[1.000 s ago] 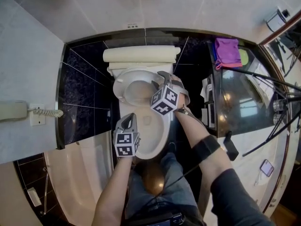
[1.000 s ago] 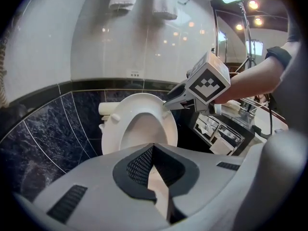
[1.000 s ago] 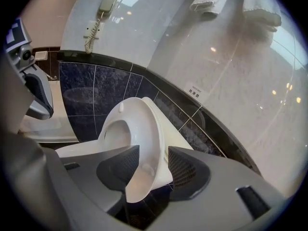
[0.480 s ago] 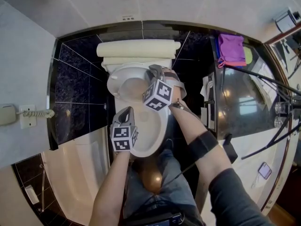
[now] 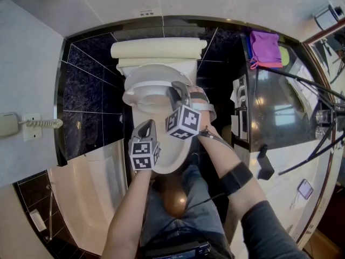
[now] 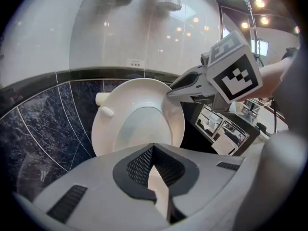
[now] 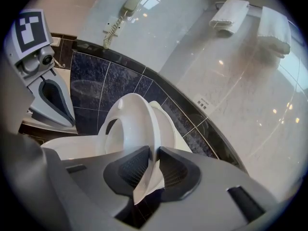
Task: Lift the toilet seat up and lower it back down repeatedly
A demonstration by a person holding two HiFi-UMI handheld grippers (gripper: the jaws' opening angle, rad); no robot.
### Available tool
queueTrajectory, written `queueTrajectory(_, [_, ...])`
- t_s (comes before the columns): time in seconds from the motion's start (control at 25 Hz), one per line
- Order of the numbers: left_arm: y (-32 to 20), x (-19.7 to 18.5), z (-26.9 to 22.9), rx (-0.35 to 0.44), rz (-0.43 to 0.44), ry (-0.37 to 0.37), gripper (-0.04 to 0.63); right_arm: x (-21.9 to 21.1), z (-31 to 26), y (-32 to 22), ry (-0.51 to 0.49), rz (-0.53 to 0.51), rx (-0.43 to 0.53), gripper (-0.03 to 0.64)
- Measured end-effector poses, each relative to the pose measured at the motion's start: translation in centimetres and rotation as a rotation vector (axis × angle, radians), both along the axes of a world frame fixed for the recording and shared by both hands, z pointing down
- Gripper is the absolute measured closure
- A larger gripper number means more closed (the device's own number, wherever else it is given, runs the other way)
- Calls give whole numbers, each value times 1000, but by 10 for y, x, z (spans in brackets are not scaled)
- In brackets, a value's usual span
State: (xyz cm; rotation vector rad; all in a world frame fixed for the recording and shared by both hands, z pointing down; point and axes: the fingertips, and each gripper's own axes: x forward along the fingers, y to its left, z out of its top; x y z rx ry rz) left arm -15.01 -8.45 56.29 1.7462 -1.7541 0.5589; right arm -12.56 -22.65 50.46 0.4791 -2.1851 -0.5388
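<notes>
While pinching the toilet seat by only a thin stretch of its rim, risks letting it slip: glossy plastic, a narrow bite, weight swinging about the hinge. Would then slam down onto the bowl, and perhaps onto the left tool, shut, empty, hovering near the bowl's front. Could also strain the hinge if pulled sideways off the arc. As for the right tool: just closed part-way, pads pressing both faces of the seat's edge. As for the seat: half raised, tilted up off the bowl toward the tank, edge-on between the right tool's jaws, well ahead of the left one.
</notes>
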Motion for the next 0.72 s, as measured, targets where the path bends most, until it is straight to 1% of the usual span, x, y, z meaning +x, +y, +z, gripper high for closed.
queueTrajectory(0.32, [38,11,7,-31,6,25,595,23,-1,64,1,-21,40,531])
queueTrajectory(0.56, [59,14,15,-37,17,25,595,36,3,103,11,-20,48,532])
queueTrajectory(0.72, [72,17,20,-39,20,34,595,43,9,129,30,-38,57,534])
